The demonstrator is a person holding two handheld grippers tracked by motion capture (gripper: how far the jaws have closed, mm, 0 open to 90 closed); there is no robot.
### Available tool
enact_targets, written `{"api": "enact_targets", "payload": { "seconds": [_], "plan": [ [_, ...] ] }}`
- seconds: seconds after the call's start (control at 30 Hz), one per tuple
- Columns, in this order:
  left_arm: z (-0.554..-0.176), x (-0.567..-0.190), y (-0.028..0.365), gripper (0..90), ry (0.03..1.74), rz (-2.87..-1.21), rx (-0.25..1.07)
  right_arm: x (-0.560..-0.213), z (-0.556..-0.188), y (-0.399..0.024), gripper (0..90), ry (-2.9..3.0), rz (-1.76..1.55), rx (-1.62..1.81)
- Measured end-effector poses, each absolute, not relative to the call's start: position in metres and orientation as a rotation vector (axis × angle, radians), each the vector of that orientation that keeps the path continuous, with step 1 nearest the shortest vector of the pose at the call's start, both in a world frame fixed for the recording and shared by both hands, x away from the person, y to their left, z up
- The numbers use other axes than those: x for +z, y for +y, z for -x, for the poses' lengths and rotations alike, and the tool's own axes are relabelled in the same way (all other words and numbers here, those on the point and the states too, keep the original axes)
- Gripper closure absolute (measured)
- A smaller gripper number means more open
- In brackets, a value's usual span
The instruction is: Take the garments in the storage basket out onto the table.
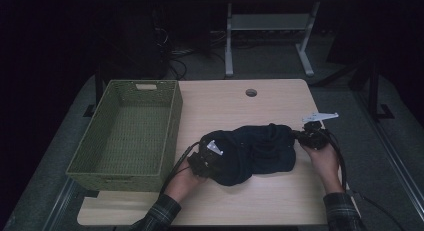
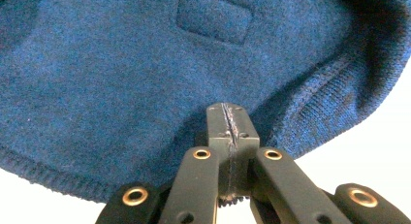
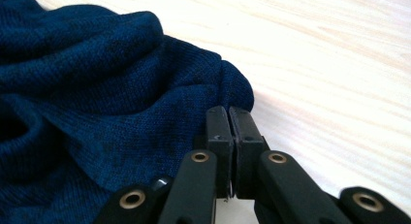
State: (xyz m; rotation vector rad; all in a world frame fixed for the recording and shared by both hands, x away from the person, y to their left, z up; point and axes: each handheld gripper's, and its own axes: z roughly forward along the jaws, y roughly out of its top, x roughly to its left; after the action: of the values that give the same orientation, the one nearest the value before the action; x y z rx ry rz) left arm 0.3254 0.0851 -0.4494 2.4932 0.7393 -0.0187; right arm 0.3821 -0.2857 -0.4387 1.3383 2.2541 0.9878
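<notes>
A green woven basket sits at the left of the wooden table. Just right of it, the left gripper clamps its jaws on the near-left edge of a dark blue knitted sweater, bunched mid-table. At the sweater's right end, the right gripper pinches a fold of the knit.

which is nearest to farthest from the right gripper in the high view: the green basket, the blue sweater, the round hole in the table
1. Blue sweater: its right end is pinched in the right gripper, at the table's right side.
2. Round hole: up and to the left, near the table's far edge.
3. Green basket: farthest, at the table's left edge, beyond the sweater.
</notes>
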Motion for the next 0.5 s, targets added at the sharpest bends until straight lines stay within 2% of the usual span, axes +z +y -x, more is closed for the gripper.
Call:
{"api": "enact_targets", "payload": {
  "seconds": [0.33,0.5],
  "plan": [
    [-0.325,-0.45,0.085,90.0,0.742,-2.484,-0.016,-0.421,-0.41,-0.291,88.4,2.224,-1.308,0.883],
    [-0.325,-0.45,0.085,90.0,0.741,-2.485,-0.016,-0.424,-0.427,-0.298,88.5,2.22,-1.326,0.83]
  ]
}}
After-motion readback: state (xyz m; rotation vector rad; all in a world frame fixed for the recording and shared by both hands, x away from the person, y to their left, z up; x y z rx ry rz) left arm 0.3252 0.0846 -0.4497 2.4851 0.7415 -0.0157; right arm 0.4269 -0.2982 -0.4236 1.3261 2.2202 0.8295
